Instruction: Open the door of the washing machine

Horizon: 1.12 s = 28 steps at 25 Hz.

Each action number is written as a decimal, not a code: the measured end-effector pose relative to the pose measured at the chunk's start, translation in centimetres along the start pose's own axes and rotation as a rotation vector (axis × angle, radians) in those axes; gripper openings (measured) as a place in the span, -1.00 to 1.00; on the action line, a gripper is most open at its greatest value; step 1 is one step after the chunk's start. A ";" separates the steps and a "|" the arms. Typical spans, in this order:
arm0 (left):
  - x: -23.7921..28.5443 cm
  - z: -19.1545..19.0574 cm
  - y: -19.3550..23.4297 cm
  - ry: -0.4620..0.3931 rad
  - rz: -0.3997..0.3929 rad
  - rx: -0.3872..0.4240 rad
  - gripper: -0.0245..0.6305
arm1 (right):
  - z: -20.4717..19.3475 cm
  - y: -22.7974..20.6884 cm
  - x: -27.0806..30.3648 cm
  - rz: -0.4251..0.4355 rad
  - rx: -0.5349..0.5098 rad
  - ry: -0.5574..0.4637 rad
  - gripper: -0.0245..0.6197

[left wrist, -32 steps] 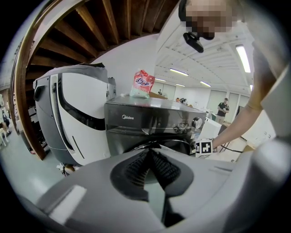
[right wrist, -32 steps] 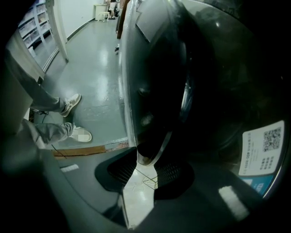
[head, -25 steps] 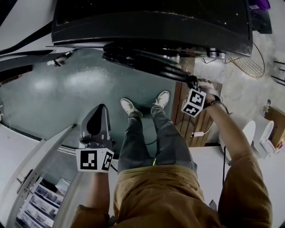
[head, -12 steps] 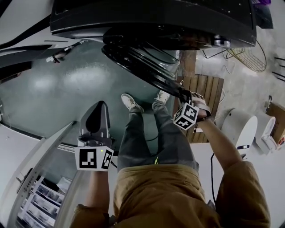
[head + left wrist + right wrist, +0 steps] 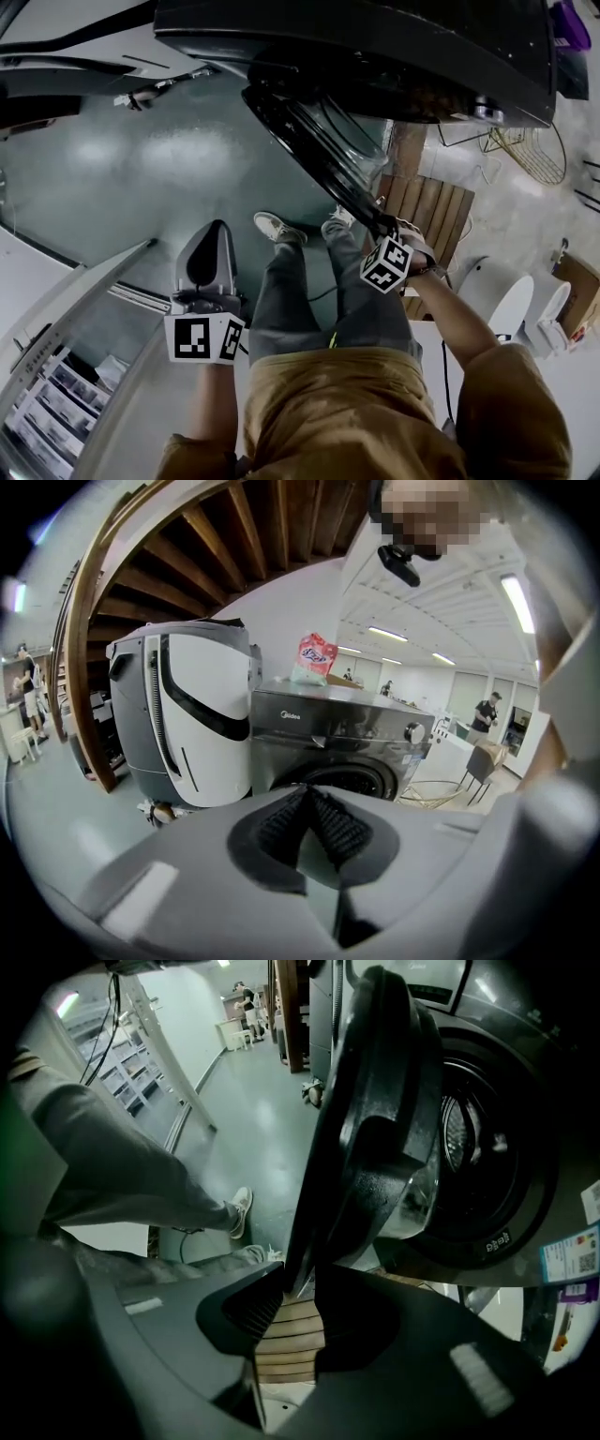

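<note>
Door (image 5: 317, 145) of the washing machine (image 5: 375, 47) stands swung out in the head view. Our right arm reaches forward, its gripper (image 5: 380, 230) pointing down at the door's edge, while our left gripper (image 5: 212, 234) hangs apart over the floor (image 5: 141, 169). Left gripper view: our jaws are pressed together. Right gripper view: our jaws pinch the door's rim.

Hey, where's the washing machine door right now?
Head view, upper middle: the door stands swung out from the washing machine, its free edge clamped in the right gripper above the wooden slats.
</note>
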<state>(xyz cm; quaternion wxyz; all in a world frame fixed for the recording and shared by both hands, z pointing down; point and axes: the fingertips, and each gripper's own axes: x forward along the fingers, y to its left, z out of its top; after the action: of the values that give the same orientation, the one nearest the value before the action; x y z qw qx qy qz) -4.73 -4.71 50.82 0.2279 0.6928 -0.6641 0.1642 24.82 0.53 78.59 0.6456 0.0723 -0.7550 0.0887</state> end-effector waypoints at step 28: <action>-13.4 -10.0 12.6 -0.021 0.044 -0.107 -0.74 | 11.0 16.8 1.7 0.067 -0.070 -0.065 -0.58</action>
<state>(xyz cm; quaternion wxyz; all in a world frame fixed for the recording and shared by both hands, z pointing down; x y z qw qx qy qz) -17.38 11.79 53.39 0.2540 0.6666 -0.6894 0.1264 10.18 14.43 77.92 0.6197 0.0271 -0.7801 0.0817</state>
